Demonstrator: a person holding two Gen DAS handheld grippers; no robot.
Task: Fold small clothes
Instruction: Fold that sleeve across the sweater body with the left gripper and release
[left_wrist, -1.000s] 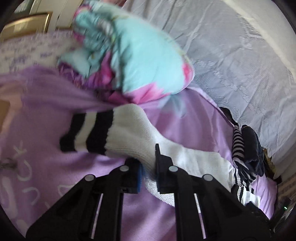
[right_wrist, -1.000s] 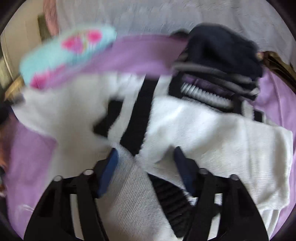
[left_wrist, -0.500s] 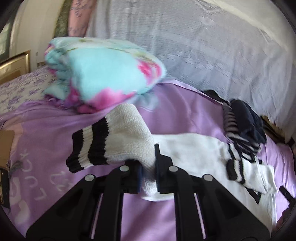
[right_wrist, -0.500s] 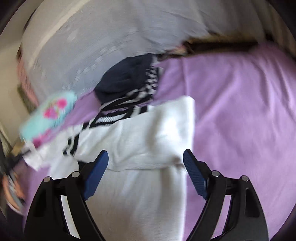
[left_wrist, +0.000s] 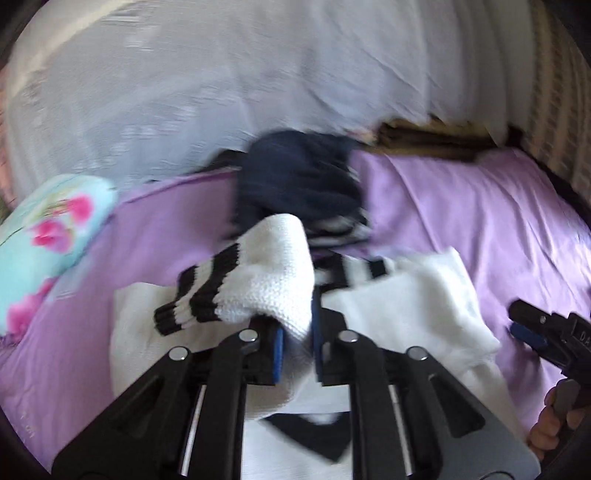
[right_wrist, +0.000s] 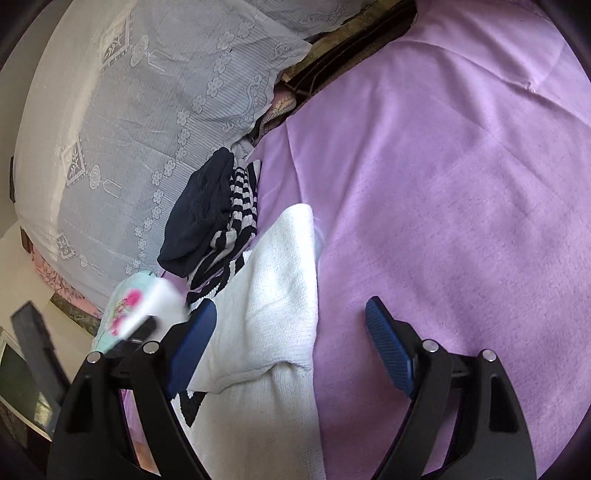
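The white sock (left_wrist: 273, 280) w/ black-striped cuff is draping over the left gripper (left_wrist: 297, 347), cuff end hanging to the left, body of the knit sitting between the blue pads. Jaws have just been opening a little; they're standing narrow w/ the knit between them, and the view is too blurred to tell if the pads are still pressing. The gripper is pointing forward & somewhat down over a second white sock (left_wrist: 413, 299) lying flat on the purple bedsheet (left_wrist: 480, 221). Behind both, a pile of dark navy & striped socks (left_wrist: 299, 188) is sitting near the pale patterned pillow (left_wrist: 221, 92). A folded floral blanket (left_wrist: 48, 236) is lying at the left edge.

The right gripper (right_wrist: 291, 332) is hovering w/ jaws wide, nothing between the pads; left pad is overlapping the flat sock's edge (right_wrist: 280, 280) in the right wrist view, right pad over bare sheet (right_wrist: 461, 184). In the left wrist view it's showing at the right border (left_wrist: 532, 325), a hand (left_wrist: 550, 424) gripping its handle.
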